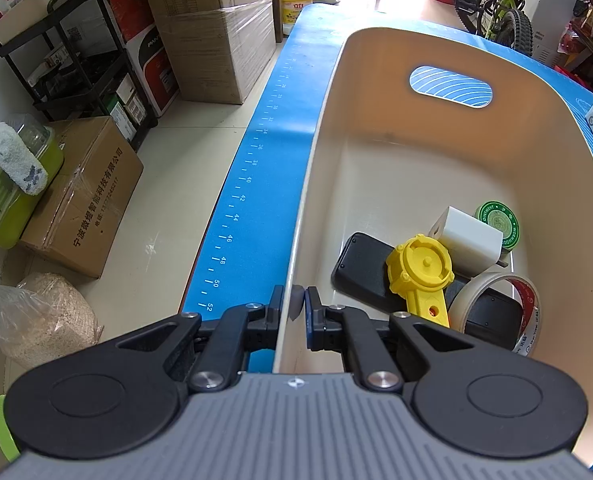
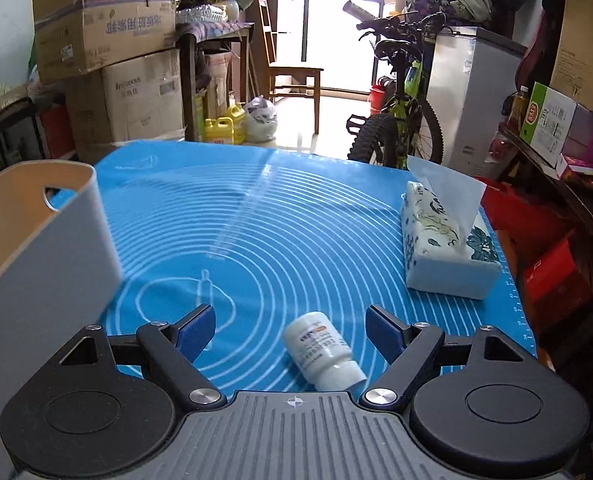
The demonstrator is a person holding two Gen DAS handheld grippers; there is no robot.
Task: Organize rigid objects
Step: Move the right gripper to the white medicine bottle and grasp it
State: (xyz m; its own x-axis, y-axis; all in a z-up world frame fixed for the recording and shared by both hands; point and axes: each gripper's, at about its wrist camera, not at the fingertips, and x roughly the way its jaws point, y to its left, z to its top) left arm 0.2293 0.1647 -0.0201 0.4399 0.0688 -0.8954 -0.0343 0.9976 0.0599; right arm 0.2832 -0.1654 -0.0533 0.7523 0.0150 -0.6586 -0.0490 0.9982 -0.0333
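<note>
Right wrist view: white bottle point(image 2: 323, 353) on its side between wide-open right tongs point(image 2: 292, 330), untouched.

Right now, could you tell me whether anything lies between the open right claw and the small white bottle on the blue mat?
Nothing visible: the small white plastic bottle lies on its side between the right claw's open jaws.

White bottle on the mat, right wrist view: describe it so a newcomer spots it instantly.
Start at the blue mat with white rings. Near its close edge, between the open fingers of the right gripper, the white bottle lies on its side. Unlike the tissue box further right, it is small and round.
</note>
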